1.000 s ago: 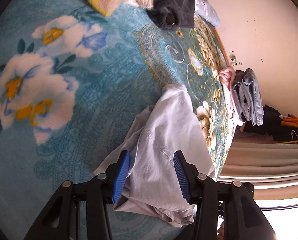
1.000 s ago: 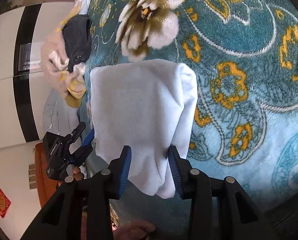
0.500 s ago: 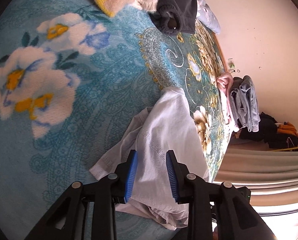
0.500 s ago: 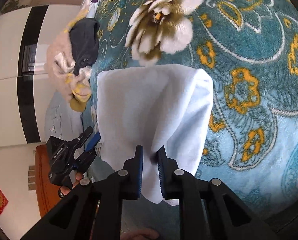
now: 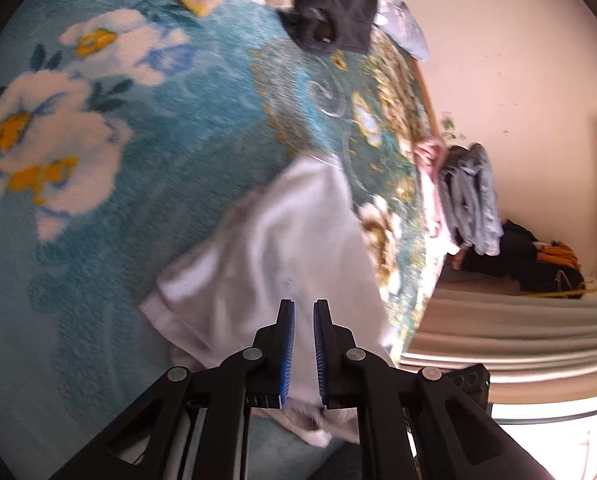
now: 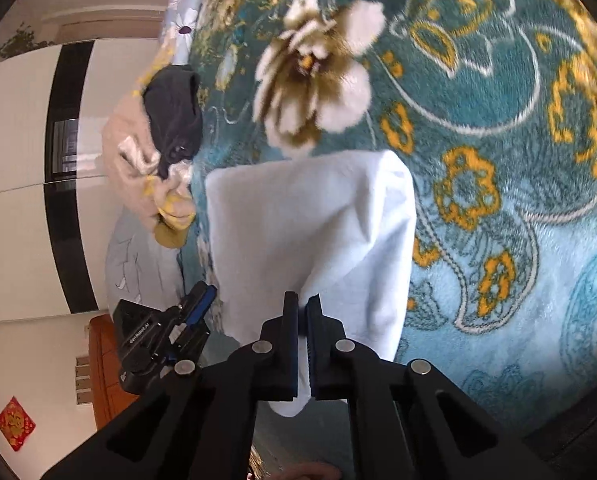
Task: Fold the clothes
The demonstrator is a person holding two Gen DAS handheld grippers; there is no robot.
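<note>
The right gripper (image 6: 303,306) has its jaws pressed together on the near edge of the white garment (image 6: 306,232), the cloth pinched between the blue pads. The left gripper (image 5: 303,312) likewise nips the garment's near hem, with a narrow gap left. The garment lies spread on the teal floral blanket (image 5: 146,184), well apart from a dark garment (image 5: 334,12).

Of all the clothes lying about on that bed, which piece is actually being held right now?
The white garment. Both the left hand-held gripper and right hand-held gripper pinch its near edge; the dark garment lies untouched.
</note>
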